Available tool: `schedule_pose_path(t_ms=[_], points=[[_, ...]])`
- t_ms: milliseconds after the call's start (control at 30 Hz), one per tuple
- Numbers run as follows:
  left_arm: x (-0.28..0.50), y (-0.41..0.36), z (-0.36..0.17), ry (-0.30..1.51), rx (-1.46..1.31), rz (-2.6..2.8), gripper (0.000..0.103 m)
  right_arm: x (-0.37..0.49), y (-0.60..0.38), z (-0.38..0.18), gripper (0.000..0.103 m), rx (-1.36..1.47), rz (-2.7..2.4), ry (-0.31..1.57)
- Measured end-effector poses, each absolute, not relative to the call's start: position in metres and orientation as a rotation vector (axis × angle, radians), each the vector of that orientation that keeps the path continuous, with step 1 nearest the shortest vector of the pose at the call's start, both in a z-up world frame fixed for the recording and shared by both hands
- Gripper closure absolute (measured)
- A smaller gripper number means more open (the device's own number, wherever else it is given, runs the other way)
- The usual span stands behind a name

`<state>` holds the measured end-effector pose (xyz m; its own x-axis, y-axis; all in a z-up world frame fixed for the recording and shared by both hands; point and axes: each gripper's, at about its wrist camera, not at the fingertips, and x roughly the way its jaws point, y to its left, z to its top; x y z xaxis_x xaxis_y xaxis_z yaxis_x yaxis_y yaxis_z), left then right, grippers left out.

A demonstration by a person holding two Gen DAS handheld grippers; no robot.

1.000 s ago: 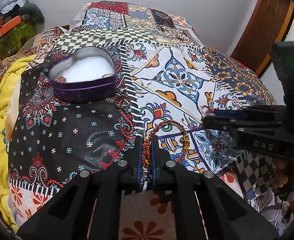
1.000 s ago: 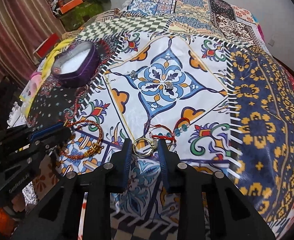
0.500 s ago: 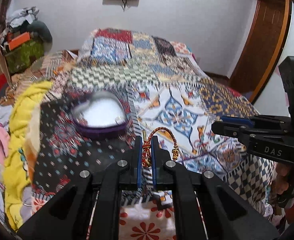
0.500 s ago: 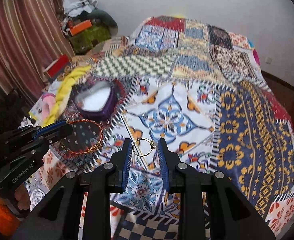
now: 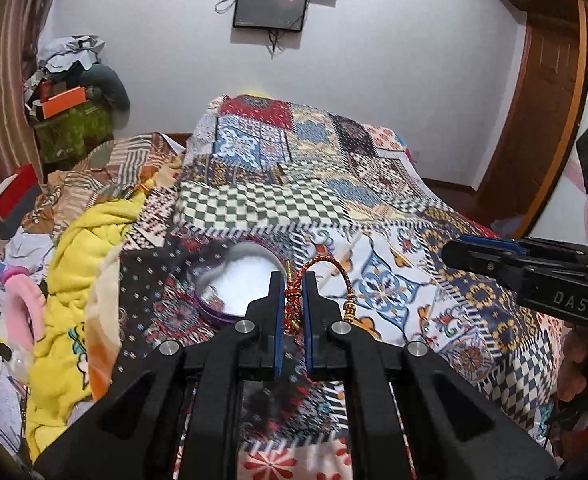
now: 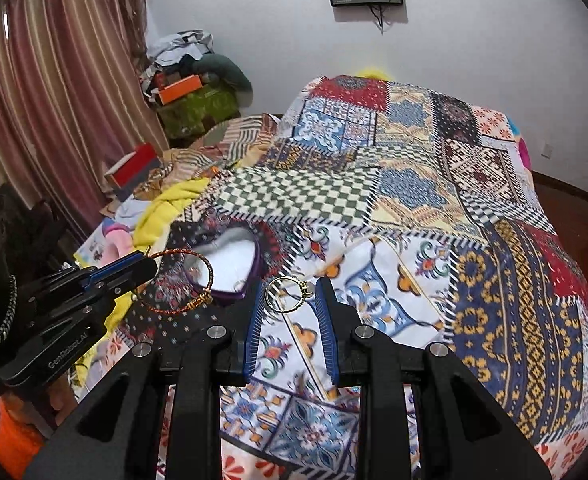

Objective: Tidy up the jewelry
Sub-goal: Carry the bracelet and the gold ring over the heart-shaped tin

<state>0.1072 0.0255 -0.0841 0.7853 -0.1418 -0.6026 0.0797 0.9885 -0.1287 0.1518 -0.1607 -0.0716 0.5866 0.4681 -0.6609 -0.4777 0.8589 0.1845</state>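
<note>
Left gripper [image 5: 292, 300]: we've got it clamped on the red-and-gold bracelet [image 5: 326, 276], up off the patchwork bedspread [image 5: 374, 216].
Right gripper [image 6: 289, 300]: pinching a gold ring [image 6: 287, 294] midair.
Heart tin [image 6: 229, 264]: purple, sitting on the bedspread beyond both.

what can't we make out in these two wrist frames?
- Heart-shaped box, left wrist view: motion-blurred, near edge hidden behind the left gripper fingers; contents unreadable.
- Same box, right wrist view: small and blurred, partly behind the red bracelet.
- Ring in the right gripper: top setting too small to identify.
- Right gripper, left wrist view: cut off by the frame edge, ring unseen.
</note>
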Motion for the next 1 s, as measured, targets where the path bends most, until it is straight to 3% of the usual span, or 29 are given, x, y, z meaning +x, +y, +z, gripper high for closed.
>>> schedule_pose_path(t_ms=[467,1000], points=[[0.133,0.064,-0.08,0.609,-0.124,-0.021,0.097,0.177,-0.12,-0.075,0.079,-0.036,0.628,0.751],[0.172,0.075,-0.119,0.688,-0.167,-0.035,0.097,0.207,-0.077,-0.101,0.079,-0.064,0.696,0.82]])
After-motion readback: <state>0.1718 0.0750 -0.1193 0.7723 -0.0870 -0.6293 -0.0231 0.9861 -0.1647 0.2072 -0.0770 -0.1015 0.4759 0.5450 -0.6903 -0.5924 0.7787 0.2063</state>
